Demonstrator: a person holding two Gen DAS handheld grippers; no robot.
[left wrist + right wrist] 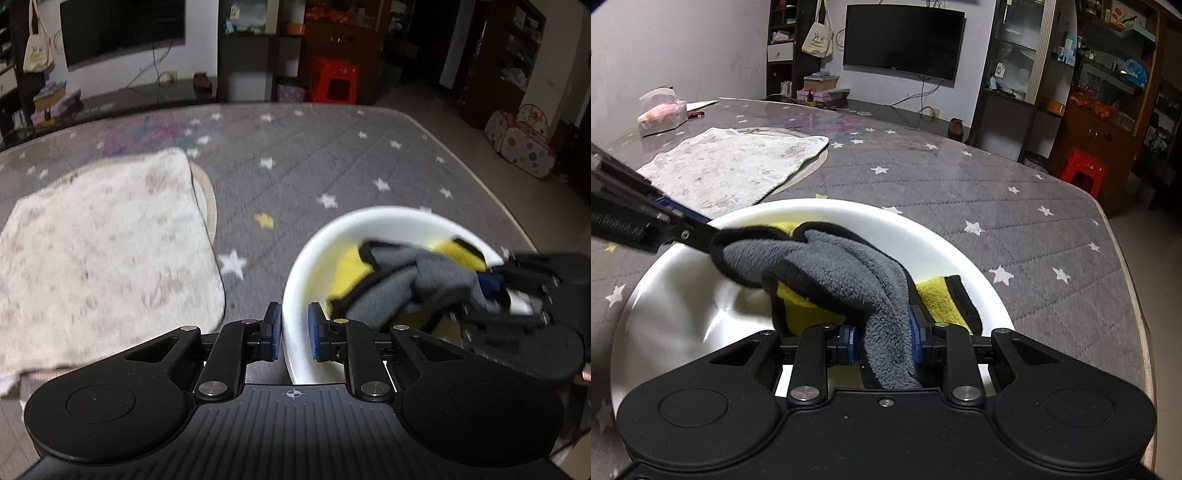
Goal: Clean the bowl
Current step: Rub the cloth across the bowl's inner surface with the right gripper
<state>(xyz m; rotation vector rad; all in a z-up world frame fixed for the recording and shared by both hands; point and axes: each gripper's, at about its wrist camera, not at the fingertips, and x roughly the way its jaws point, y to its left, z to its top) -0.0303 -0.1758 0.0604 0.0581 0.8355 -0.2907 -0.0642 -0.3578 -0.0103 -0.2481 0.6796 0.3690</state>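
Note:
A white bowl [306, 269] stands on the grey star-patterned table cover. My left gripper [294, 325] is shut on the bowl's near rim, one pad inside and one outside. My right gripper [884, 341] is shut on a grey and yellow cloth [849, 280] and holds it inside the bowl [683, 314]. The cloth [413, 284] lies bunched against the bowl's inner wall. In the left wrist view the right gripper [517, 299] comes in from the right over the bowl. In the right wrist view the left gripper's fingers [690, 227] reach the bowl's far left rim.
A pale patterned towel [99, 229] lies over a round mat [208, 199] to the left of the bowl. A tissue pack [661, 114] sits at the table's far left. The table's rounded edge [491, 192] runs along the right. A red stool [334, 81] stands beyond.

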